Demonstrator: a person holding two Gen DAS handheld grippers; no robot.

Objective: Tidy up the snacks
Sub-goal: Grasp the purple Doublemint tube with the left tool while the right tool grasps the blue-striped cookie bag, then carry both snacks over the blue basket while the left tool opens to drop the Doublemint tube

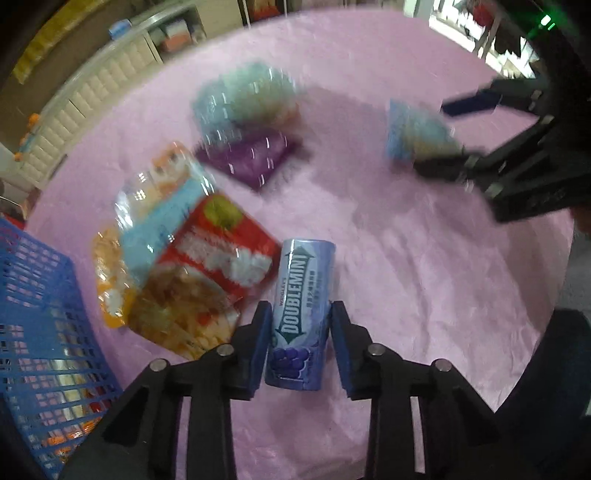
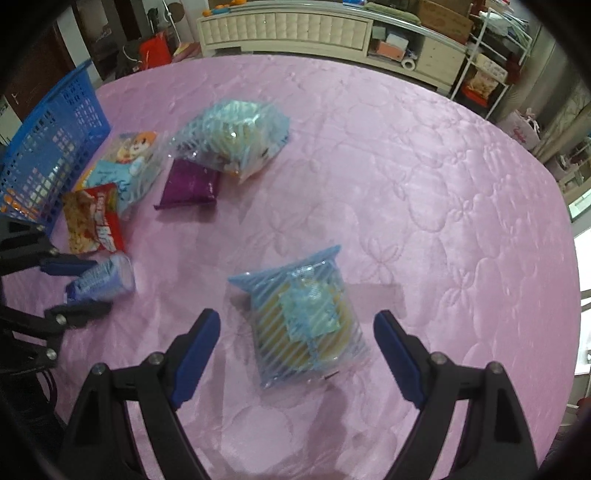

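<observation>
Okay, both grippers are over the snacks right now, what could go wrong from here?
The Doublemint can lies on its side between the left gripper fingers; being round, it may roll or squirt out as they close. The right gripper straddles a crinkly striped packet, which may slip or get crushed.

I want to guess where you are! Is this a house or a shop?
Probably a house, a living or dining room. A round table with a pink quilted cloth holds the snacks, a cream padded sideboard stands along the wall behind it, and a cluttered shelf rack sits nearby.
</observation>
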